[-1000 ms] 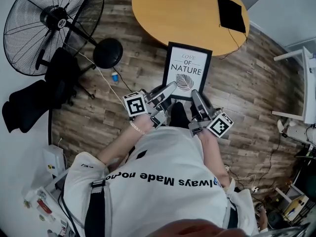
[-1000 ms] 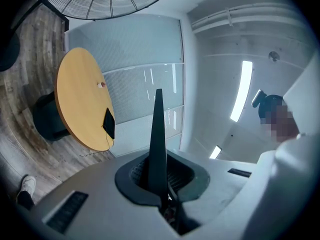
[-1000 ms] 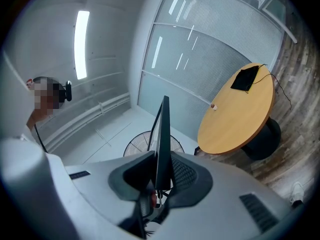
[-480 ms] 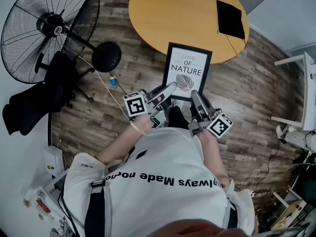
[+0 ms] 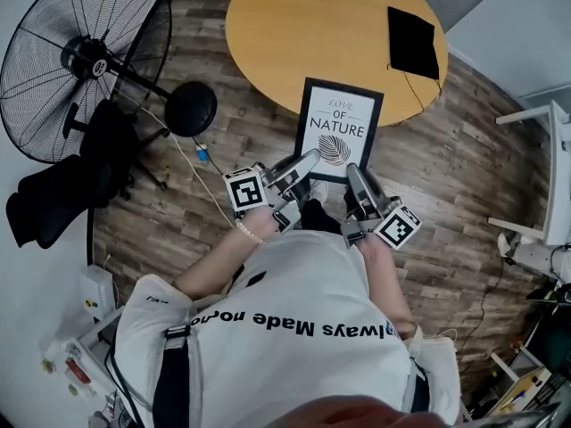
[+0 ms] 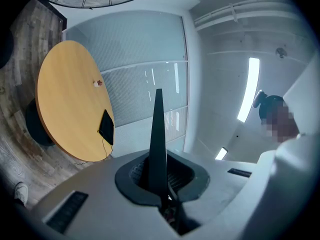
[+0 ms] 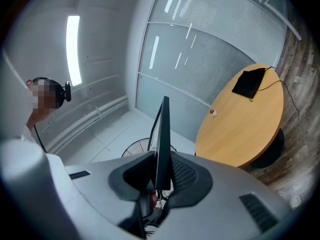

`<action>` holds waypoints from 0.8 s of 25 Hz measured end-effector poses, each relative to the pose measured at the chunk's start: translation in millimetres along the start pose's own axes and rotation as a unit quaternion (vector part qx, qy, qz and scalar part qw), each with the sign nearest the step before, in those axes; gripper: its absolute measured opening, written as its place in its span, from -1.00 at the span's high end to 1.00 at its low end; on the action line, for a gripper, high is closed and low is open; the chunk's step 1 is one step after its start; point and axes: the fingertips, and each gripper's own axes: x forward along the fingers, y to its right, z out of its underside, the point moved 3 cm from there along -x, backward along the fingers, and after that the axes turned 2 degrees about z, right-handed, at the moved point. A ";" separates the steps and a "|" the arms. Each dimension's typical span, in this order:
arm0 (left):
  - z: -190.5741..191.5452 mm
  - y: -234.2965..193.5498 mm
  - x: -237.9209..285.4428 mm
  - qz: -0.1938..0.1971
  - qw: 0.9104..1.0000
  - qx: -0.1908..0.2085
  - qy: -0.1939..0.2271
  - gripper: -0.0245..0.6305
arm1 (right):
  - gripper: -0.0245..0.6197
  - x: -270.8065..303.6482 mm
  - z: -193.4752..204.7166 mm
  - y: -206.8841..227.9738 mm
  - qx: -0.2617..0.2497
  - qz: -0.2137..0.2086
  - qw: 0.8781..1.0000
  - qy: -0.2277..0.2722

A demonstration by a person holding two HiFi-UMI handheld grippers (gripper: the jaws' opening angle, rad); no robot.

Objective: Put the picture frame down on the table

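Head view: I hold the picture frame (image 5: pixel 339 130) in the air by its lower edge, printed face up towards me. My left tool (image 5: pixel 308 157) is clamped near one bottom corner and my right tool (image 5: pixel 354 169) near the other. The frame's top edge just overlaps the near rim of the round wooden counter (image 5: pixel 303 25), but most of it is still over the plank floor (image 5: pixel 446 176). To do this well I'd say keep both tools level with each other and carry on until the whole frame is over bare wood, clear of the black pad (image 5: pixel 412 41). Then lower it flat and let go with both tools together.

Left gripper view: the jaws are pinched almost fully together on the thin dark edge of the frame, which rises straight out between them.

Right gripper view: these jaws stand a little wider but are also pressed on the frame's edge, so nothing is loose.

Against a second ago, the counter has drawn nearer under the frame and the fan (image 5: pixel 85 61) has slid outwards; my grip and the frame's tilt look unchanged.
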 end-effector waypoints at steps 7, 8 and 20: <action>-5.0 -7.3 29.9 0.000 1.000 0.002 0.001 0.82 | 0.62 3.3 -26.7 16.1 0.000 -0.002 1.000 0.000; -5.8 -8.5 35.7 -0.001 1.000 0.002 0.001 0.82 | 0.62 3.6 -31.7 19.6 0.000 -0.002 1.000 -0.001; -18.7 -20.6 80.8 -0.008 1.000 0.005 -0.001 0.82 | 0.62 14.8 -72.4 44.0 0.008 -0.008 1.000 -0.002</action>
